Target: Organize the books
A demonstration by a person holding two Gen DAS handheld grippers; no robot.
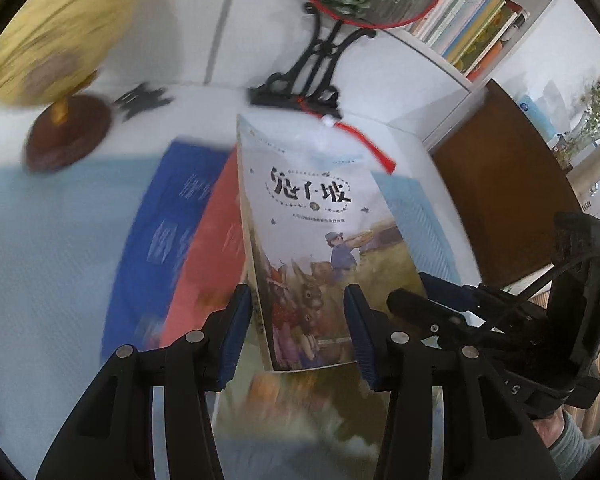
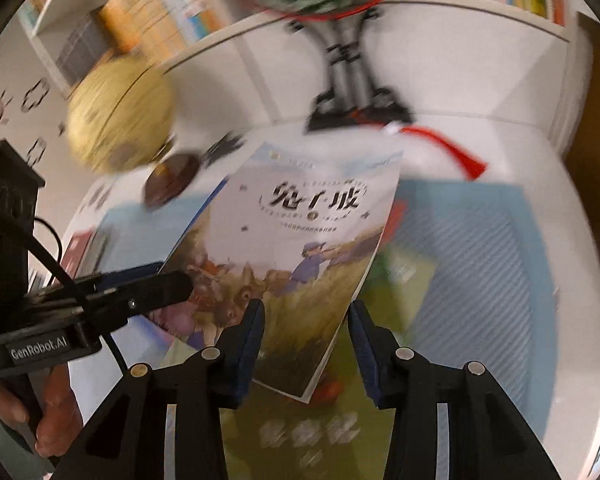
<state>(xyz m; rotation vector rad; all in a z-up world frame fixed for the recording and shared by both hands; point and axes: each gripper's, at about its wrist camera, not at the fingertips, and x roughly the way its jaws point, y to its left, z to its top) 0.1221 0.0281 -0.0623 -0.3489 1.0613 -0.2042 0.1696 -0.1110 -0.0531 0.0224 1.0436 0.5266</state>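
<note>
Nearest, the left gripper [image 1: 298, 320] has its fingers partly apart, and the lower end of the picture book [image 1: 300, 220] shows in the gap. The right gripper [image 2: 306, 332] stands the same way over the book's lower corner. Whether any pad actually presses the cover I cannot tell. In each view the other gripper reaches the book's side edge.

The book looks tilted up off the pile rather than lying flat. A blue book [image 1: 160, 240] and a red book [image 1: 212, 248] lie under it to one side and a green book [image 2: 308, 432] lies below, all on a pale blue mat [image 2: 480, 260] on the white surface [image 2: 572, 280].

It is probably a thin, light paperback with a glossy cover, so it will likely bend and slide. A hold near the stiffer spine, deep over the edge, should steady it best.

Beyond stand a globe [image 1: 40, 32], a black stand [image 1: 312, 68] with a red tassel [image 1: 372, 148], and shelved books [image 1: 472, 20].
</note>
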